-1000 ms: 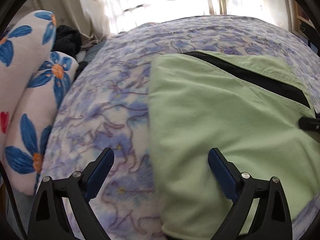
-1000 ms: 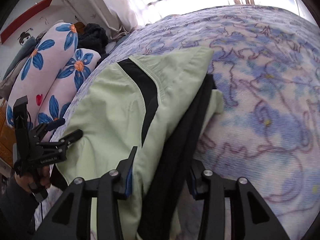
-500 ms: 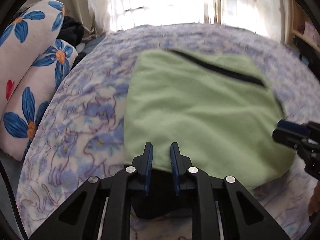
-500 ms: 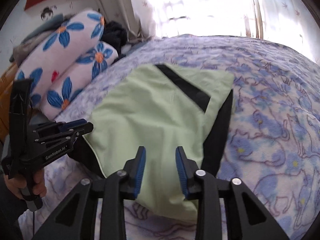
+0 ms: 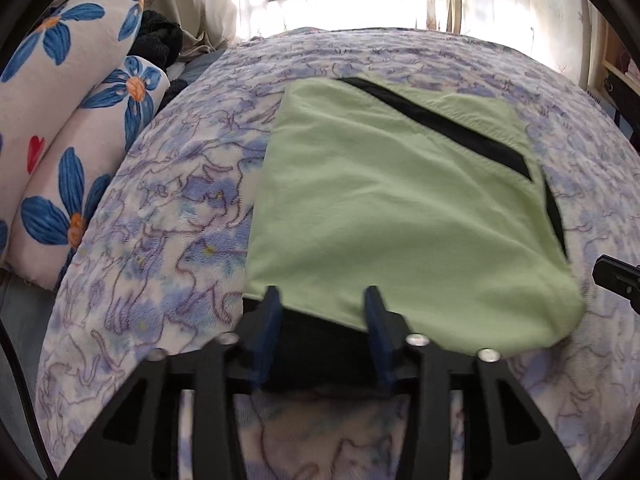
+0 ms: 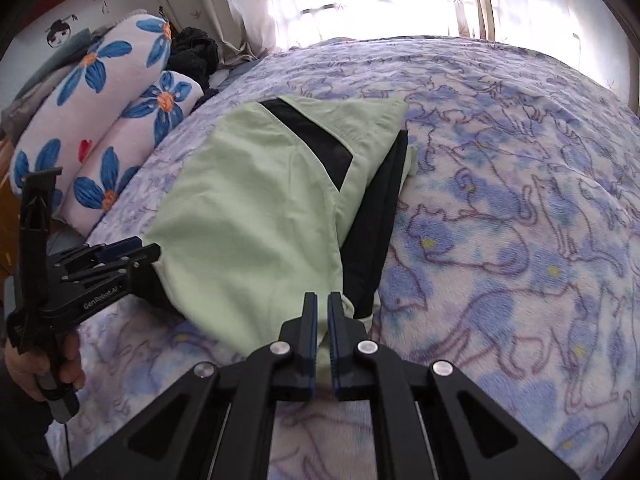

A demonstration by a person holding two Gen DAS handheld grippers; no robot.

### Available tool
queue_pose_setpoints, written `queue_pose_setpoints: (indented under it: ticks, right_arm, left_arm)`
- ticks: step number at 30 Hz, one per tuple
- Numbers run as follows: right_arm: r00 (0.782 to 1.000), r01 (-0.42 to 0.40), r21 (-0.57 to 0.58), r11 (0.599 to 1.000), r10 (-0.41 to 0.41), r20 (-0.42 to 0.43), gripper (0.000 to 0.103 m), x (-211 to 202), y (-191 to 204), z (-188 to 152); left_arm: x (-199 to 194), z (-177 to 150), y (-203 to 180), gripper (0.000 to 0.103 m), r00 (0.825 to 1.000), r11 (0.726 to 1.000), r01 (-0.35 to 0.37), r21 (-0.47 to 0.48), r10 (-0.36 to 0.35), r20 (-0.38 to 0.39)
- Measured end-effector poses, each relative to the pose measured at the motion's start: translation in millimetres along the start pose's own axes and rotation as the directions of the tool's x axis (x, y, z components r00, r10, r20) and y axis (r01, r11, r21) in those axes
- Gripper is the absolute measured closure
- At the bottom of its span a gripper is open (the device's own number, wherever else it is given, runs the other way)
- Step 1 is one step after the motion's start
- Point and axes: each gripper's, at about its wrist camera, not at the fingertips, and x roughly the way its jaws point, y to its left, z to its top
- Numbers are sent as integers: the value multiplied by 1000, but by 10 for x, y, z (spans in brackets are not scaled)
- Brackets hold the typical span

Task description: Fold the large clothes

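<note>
A light green garment with black panels [image 5: 392, 208] lies folded on the bed; it also shows in the right wrist view [image 6: 256, 216]. My left gripper [image 5: 322, 300] is open, its fingers at the garment's near edge over a black layer. It shows from the side in the right wrist view [image 6: 132, 258]. My right gripper [image 6: 322, 300] has its jaws almost together at the garment's near right corner; whether cloth is pinched is unclear. Its tip shows at the right edge of the left wrist view [image 5: 616, 280].
The bed is covered by a blue and purple patterned blanket [image 6: 500, 200]. Two flowered bolster pillows [image 5: 60, 140] lie along the left side, with a dark bundle of cloth [image 6: 192, 54] behind them. Bright curtained windows stand at the far side.
Both grippers have pulled back toward the near edge of the garment. The left gripper shut, then opened again. The right gripper's jaws have narrowed to almost shut.
</note>
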Motion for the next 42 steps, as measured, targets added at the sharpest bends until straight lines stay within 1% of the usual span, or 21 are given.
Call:
queue_pose_setpoints:
  ticks: [1, 2, 3, 7, 8, 9, 11, 12, 13, 15, 18, 20, 23, 25, 27, 31, 33, 36, 39, 42]
  right_arm:
    - [1000, 4, -1, 1000, -4, 3, 98, -95, 6, -3]
    - [1000, 6, 1, 1000, -6, 5, 98, -214, 10, -11]
    - [1000, 5, 5, 1000, -5, 6, 98, -322, 13, -19]
    - [1000, 19, 1, 1000, -19, 20, 97, -768, 20, -88]
    - [999, 24, -1, 1000, -24, 23, 97, -876, 15, -109]
    - [999, 30, -6, 1000, -30, 25, 96, -994, 22, -138]
    - [998, 44, -15, 999, -44, 34, 93, -1245, 32, -200]
    - [998, 54, -23, 998, -53, 45, 88, -1401, 39, -244]
    - [997, 62, -29, 998, -60, 56, 81, -1521, 36, -280]
    - [993, 82, -40, 996, -78, 84, 73, -1807, 37, -373]
    - [990, 89, -47, 995, -83, 114, 72, -2168, 39, -524]
    - [988, 94, -48, 994, -87, 129, 72, -2387, 26, -648]
    - [985, 97, -39, 994, -91, 148, 72, -2656, -2, -851]
    - [982, 114, -28, 993, -109, 152, 72, -2787, -48, -988]
    - [981, 130, -17, 991, -126, 148, 72, -2877, -83, -1099]
    - [976, 162, -13, 987, -158, 151, 72, -3058, -149, -1322]
    - [972, 181, -4, 983, -179, 151, 72, -3136, -173, -1435]
    - [972, 181, 13, 983, -181, 153, 72, -3220, -215, -1602]
    - [969, 190, 57, 980, -197, 150, 72, -3275, -253, -1779]
    - [968, 187, 111, 976, -202, 149, 72, -3329, -289, -1957]
  left_arm:
    - [-125, -11, -33, 39, 1000, 1000, -10, 4, 10, 14]
    - [-209, -11, -53, 30, 1000, 1000, -21, 7, 20, 24]
    - [-354, -20, -90, 28, 999, 999, -30, 12, 29, 45]
    - [-846, -34, -210, 27, 996, 1000, 0, 19, -2, 84]
    - [-1018, -40, -254, 26, 995, 1000, 12, 14, -14, 94]
    - [-1151, -58, -291, 22, 994, 1000, 22, 12, -23, 104]
    - [-1424, -89, -372, 17, 991, 999, 36, 16, -38, 129]
    - [-1552, -116, -414, 16, 989, 999, 43, 19, -46, 142]
    - [-1704, -154, -466, 15, 986, 998, 52, 22, -55, 157]
    - [-1949, -231, -551, 13, 982, 997, 73, 26, -77, 174]
    - [-2322, -394, -708, 8, 976, 995, 98, 26, -101, 195]
    - [-2536, -519, -814, 8, 969, 993, 116, 22, -118, 217]
    - [-2836, -755, -999, 7, 962, 988, 154, 0, -150, 227]
    - [-2956, -887, -1103, 6, 959, 985, 173, -16, -164, 230]
    - [-3057, -1034, -1232, 6, 962, 985, 169, -33, -158, 223]
    - [-3193, -1307, -1482, 6, 961, 985, 171, -21, -163, 224]
    - [-3240, -1443, -1593, 6, 962, 985, 171, -29, -161, 219]
    - [-3290, -1615, -1711, 6, 962, 980, 189, -56, -174, 208]
    - [-3329, -1760, -1793, 6, 967, 977, 192, -96, -171, 191]
    - [-3339, -1889, -1862, 6, 965, 967, 217, -130, -193, 176]
